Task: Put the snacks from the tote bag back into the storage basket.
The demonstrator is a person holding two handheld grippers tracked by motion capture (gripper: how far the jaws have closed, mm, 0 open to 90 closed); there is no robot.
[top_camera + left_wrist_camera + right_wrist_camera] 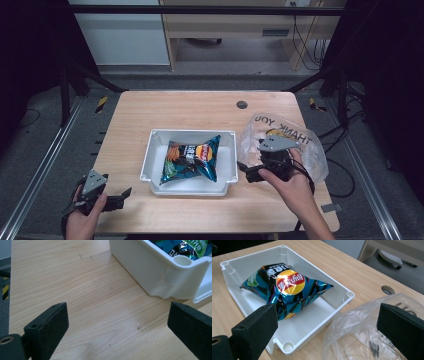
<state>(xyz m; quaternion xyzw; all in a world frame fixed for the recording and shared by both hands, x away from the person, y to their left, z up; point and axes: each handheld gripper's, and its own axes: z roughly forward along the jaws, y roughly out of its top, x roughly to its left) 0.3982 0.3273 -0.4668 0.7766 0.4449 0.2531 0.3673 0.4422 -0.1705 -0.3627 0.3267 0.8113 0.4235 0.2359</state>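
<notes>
Chip bag (pixel 192 159) lies flat inside the white bin (pixel 150 150), mid-desk (pixel 200 107). Right hand-held gripper (pixel 248 172) sits just right of the bin, over the near-left edge of the clear plastic bag (pixel 300 137) at the right side of the desk; jaws wide apart, holding nothing, bag film between them in the right gripper view. Left hand-held gripper (pixel 122 196) is at the near-left desk corner, near the bin's near-left corner, jaws spread wide, empty, bare wood between them.
</notes>
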